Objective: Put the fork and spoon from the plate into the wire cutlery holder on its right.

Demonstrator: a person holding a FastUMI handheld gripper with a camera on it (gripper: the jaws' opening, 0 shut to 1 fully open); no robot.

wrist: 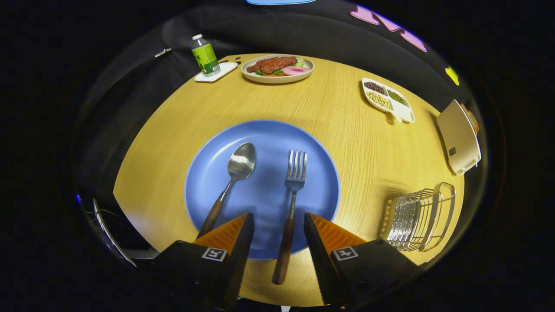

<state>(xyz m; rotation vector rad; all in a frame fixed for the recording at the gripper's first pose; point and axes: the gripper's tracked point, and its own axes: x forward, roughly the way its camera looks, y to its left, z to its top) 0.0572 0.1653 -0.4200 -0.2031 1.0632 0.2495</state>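
Wooden-handled steel fork (289, 208) lying on round blue plate (262, 188), tines pointing away, handle overhanging the near rim and sitting between the spread fingers of the gripper (279, 234); neither finger touching it. Wooden-handled steel spoon (230, 184) just beside, to the left, its handle running under the left finger's edge. Silver wire cutlery holder (419, 216) standing apart from the plate on the right, on the round light-wood table (347, 130).

Judged as the approach to the first pick, nothing moved yet. Likely trouble:
- Closing too far back on the overhanging handle, tipping the tines up and levering the fork off the plate.
- Smooth rounded handle rolling or sliding out of a shallow pinch.
- Left finger nudging the spoon.
- Tines catching on the holder's wires if brought in flat rather than upright.
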